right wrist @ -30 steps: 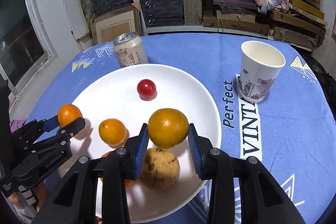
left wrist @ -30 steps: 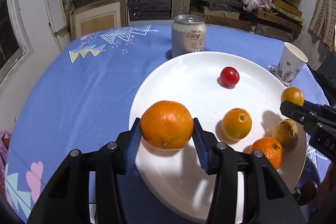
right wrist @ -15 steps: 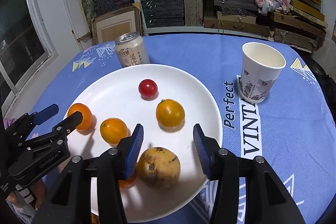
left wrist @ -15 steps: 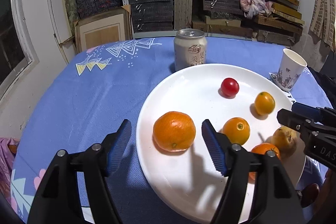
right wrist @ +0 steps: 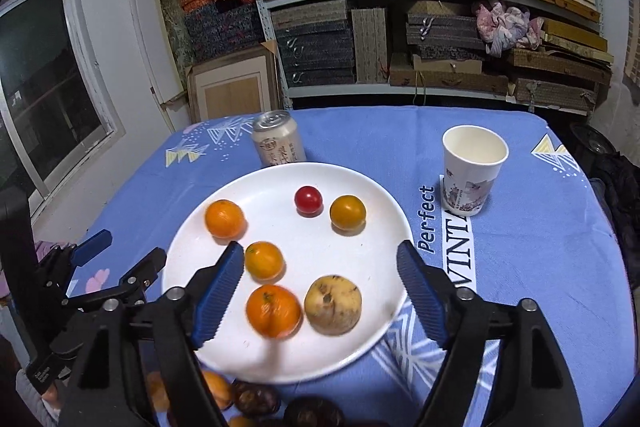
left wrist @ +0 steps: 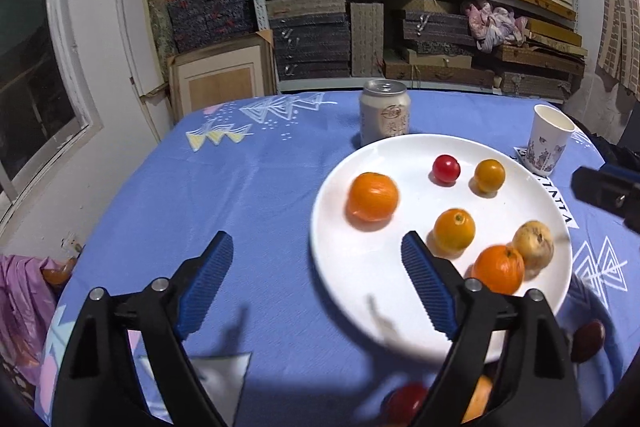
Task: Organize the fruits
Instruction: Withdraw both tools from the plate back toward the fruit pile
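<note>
Above the white plate (right wrist: 372, 195) of fruit, the left tool (left wrist: 316, 253) and right tool (right wrist: 320, 263) are both opening, nothing between their jaws.

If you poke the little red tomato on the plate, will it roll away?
Probably. The red tomato looks round and smooth, and it sits loose on the flat, glossy white plate, so a poke would likely roll it. The plate's raised rim might stop it. It also looks small, so probably light and easily squashed.

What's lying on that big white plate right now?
On the white plate lie six fruits: three oranges, a red cherry tomato, a yellow-orange fruit and a brownish round fruit. The plate's near rim is hidden behind the gripper.
</note>
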Available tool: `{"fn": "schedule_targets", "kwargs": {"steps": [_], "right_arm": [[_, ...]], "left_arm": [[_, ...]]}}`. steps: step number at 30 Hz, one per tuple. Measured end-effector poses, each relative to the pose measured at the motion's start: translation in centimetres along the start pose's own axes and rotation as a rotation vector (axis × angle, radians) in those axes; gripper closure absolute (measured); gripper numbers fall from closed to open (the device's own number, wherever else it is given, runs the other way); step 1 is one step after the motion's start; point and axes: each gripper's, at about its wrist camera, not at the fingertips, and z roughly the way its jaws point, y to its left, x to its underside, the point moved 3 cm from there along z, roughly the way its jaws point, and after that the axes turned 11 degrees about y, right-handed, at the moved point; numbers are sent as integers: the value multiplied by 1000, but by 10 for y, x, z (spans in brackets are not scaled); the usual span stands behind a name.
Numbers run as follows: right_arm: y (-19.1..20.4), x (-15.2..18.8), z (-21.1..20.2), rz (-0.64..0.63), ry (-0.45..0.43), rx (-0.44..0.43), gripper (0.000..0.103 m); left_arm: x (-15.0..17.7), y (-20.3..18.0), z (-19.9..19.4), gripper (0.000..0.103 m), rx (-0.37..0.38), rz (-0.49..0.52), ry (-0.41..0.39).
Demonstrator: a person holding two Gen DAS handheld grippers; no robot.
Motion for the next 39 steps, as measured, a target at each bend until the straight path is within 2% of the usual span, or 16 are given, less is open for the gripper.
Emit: {"fn": "schedule_targets", "kwargs": {"steps": [3, 4, 8, 11, 13, 17, 22, 31, 35, 39], "right_arm": [[0, 23, -28, 1, -34, -11, 17], [-2, 32, -36, 8, -45, -13, 12], [-25, 91, -61, 60, -87, 19, 7], [-48, 132, -64, 132, -60, 59, 6], [-58, 149, -65, 171, -31, 35, 6], [-66, 154, -71, 205, -60, 27, 4], [-69, 152, -72, 242, -62, -2, 3], [-75, 154, -70, 297, -54, -34, 3], [-75, 154, -64, 302, -34, -37, 3], [-78, 156, -59, 316, -15, -37, 3]], "left_arm": [[18, 18, -16, 16, 14, -39, 9], [23, 24, -21, 16, 15, -53, 12], [55, 42, -37, 11, 74, -96, 46], [84, 43, -41, 11, 71, -74, 89], [99, 38, -45, 11, 67, -50, 100], [121, 21, -59, 8, 70, 18, 79], [123, 1, -68, 7, 63, 83, 29], [118, -17, -49, 7, 49, 127, 62], [115, -18, -30, 4, 4, 145, 107], [117, 0, -32, 4, 35, 90, 125]]}}
